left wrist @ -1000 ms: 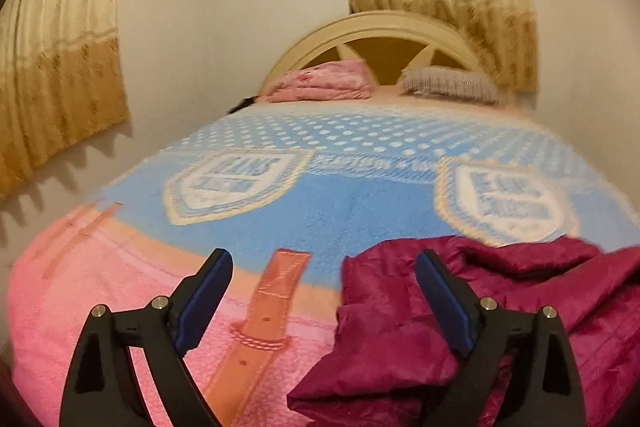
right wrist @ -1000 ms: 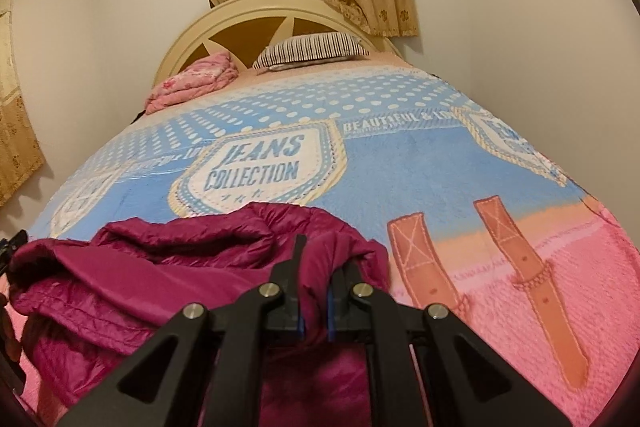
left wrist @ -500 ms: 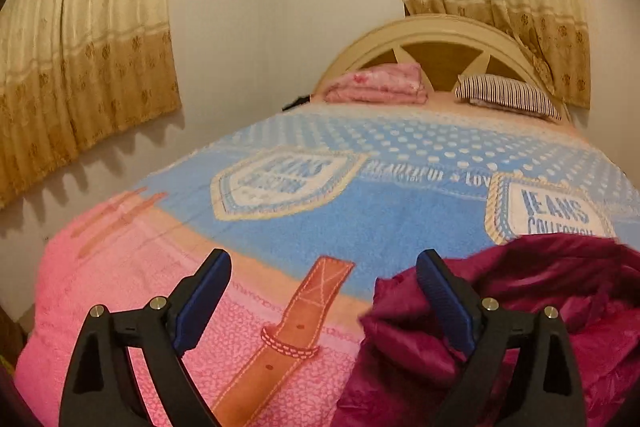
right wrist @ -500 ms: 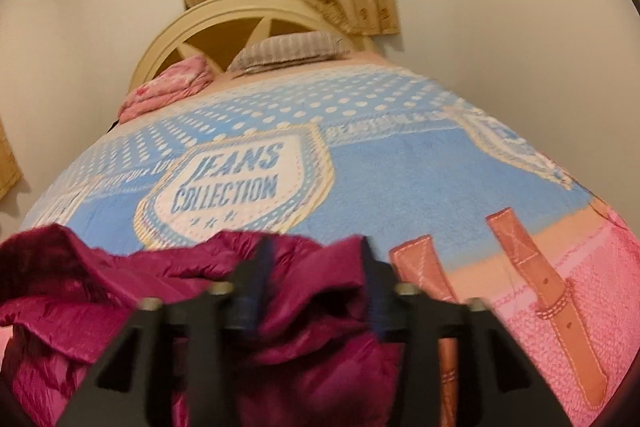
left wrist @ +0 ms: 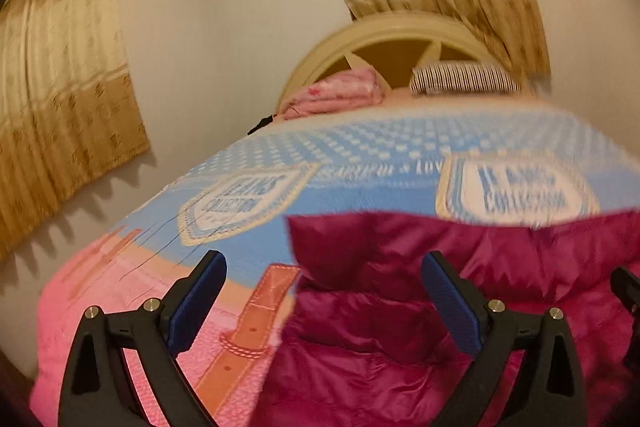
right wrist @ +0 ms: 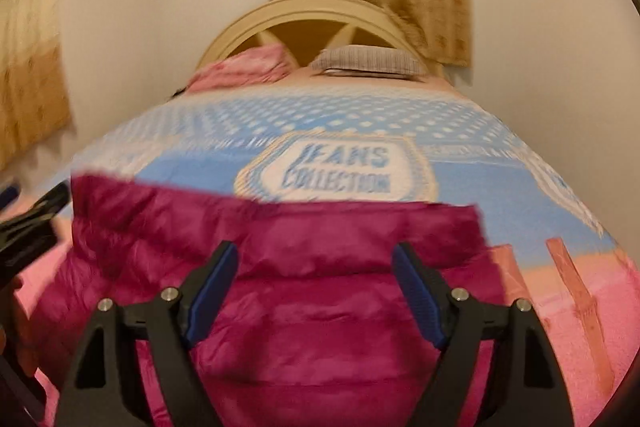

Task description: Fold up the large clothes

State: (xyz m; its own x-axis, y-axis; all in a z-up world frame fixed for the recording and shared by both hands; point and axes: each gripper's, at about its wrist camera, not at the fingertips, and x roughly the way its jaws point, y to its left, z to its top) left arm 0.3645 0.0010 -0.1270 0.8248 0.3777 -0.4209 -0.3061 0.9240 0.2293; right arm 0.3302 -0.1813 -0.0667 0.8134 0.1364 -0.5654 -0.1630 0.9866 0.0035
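A magenta puffer jacket (right wrist: 320, 291) lies spread on the pink near end of the bed's blanket (right wrist: 500, 187). The left gripper (left wrist: 324, 303) and the right gripper (right wrist: 316, 291) both hover above it, jaws wide apart, gripping nothing.

The wide middle of the bed, covered by a blue and pink printed blanket (right wrist: 460, 187), lies open between the puffy magenta quilted jacket (right wrist: 320, 259) at the near end and the head of the bed. There a folded pink cloth bundle (right wrist: 244, 67) and a striped pillow (right wrist: 368, 61) sit against the arched cream headboard (right wrist: 308, 7). The jacket fills the near end between both open grippers. Bare pink blanket (left wrist: 120, 291) flanks the jacket's left, and more (right wrist: 560, 299) its right. Walls stand close on both sides.
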